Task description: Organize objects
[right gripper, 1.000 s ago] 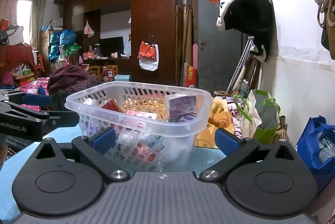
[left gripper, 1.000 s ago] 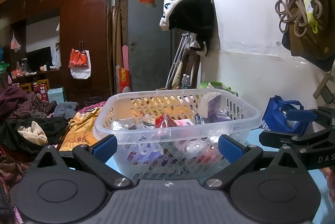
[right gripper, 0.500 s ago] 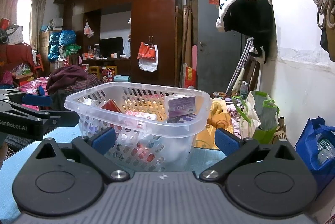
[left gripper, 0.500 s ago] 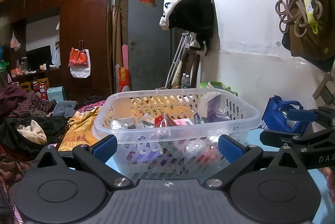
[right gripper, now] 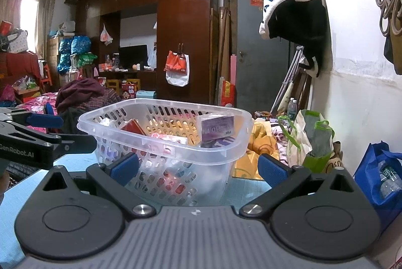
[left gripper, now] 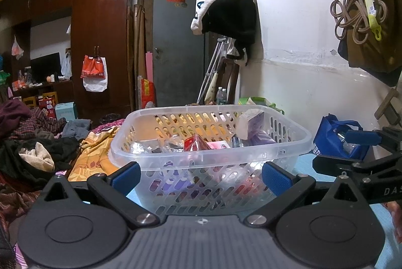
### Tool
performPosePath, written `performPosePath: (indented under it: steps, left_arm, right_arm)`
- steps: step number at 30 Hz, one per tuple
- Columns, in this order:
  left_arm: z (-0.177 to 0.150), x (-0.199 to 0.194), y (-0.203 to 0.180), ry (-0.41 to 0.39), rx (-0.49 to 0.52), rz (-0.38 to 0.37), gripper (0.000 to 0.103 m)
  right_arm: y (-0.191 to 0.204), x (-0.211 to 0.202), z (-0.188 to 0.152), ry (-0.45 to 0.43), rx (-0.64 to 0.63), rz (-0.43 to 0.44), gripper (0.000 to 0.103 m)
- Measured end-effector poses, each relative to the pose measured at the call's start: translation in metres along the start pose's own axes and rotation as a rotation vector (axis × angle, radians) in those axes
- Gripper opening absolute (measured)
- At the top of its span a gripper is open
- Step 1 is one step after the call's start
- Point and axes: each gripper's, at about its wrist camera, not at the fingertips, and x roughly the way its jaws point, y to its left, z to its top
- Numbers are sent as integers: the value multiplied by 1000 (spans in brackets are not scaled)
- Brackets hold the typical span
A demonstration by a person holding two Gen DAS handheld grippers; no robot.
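Note:
A clear plastic basket [left gripper: 251, 154] stands on the light blue table and also shows in the right wrist view [right gripper: 226, 155]. It holds several small items: a purple box [right gripper: 217, 128], a red box [left gripper: 194, 143] and foil packets [left gripper: 137, 147]. My left gripper [left gripper: 201, 177] is open and empty, just in front of the basket. My right gripper [right gripper: 198, 166] is open and empty, also facing the basket from the near side. Each gripper appears at the edge of the other's view, the right one in the left wrist view [left gripper: 359, 143] and the left one in the right wrist view [right gripper: 45, 128].
A blue bag [left gripper: 331, 135] with bottles sits to the right against the white wall. A white and green bag [right gripper: 314, 140] stands behind the table. Clothes [left gripper: 37, 143] are piled on the left. A wardrobe [right gripper: 183, 35] and a grey door [left gripper: 176, 42] stand at the back.

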Motion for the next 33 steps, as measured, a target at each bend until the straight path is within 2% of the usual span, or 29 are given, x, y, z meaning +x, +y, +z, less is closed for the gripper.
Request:
performPosePath:
  steps: [33]
  left_arm:
    - [0,4,1,8,-6,0,103]
  right_arm:
    - [-1,-5,3,-6,5,-4,103]
